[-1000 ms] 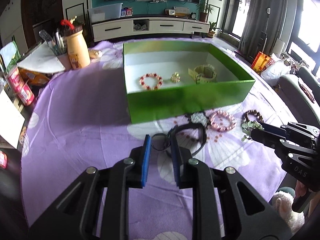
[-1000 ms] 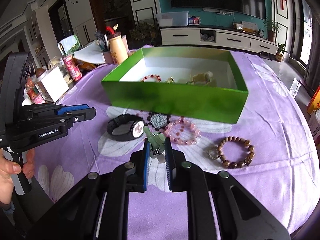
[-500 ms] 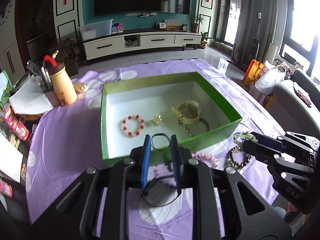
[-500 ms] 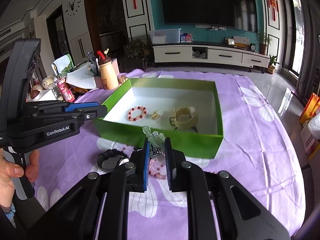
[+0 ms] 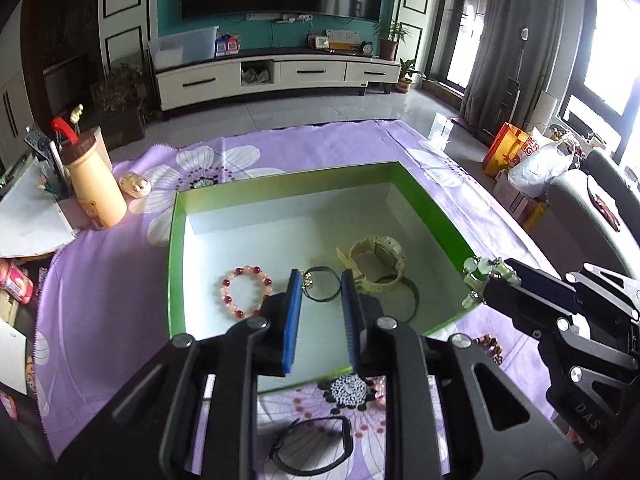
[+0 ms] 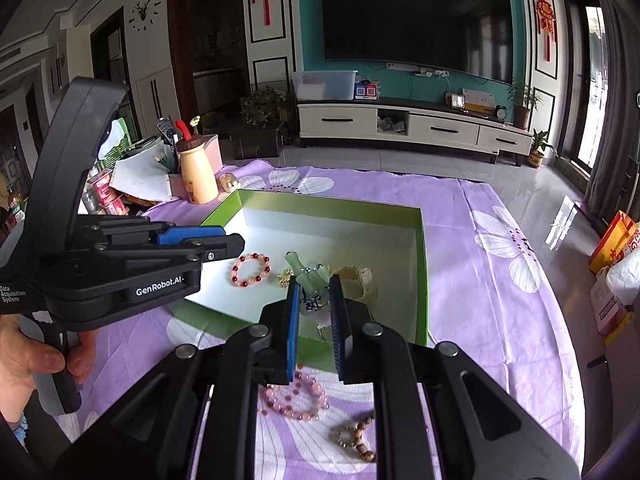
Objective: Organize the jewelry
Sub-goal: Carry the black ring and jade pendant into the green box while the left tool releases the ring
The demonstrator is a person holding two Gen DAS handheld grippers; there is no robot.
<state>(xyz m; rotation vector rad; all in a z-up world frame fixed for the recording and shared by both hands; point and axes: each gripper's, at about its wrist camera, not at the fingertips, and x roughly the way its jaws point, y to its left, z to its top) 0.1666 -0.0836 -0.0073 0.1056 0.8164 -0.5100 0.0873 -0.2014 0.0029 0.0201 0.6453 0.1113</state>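
Note:
A green box (image 5: 172,264) on the purple cloth holds a red bead bracelet (image 5: 246,291), a small gold piece (image 6: 285,276) and a cream watch (image 5: 376,262). My left gripper (image 5: 320,280) hangs over the box, shut on a thin black hair tie (image 5: 322,290). My right gripper (image 6: 312,304) is shut on a pale green bead bracelet (image 6: 310,280), held above the box's near right part; it also shows in the left wrist view (image 5: 482,274). A black watch (image 5: 312,446), a pink bracelet (image 6: 294,398) and a brown bead bracelet (image 6: 356,438) lie on the cloth.
A tan cup (image 5: 94,188) with a red straw, papers and cans stand at the table's left. A small figurine (image 5: 136,186) lies behind the box. A grey sofa (image 5: 592,208) and bags are to the right.
Both grippers have risen and moved forward over the box, each carrying its piece. The black watch stayed on the cloth, now below the left gripper.

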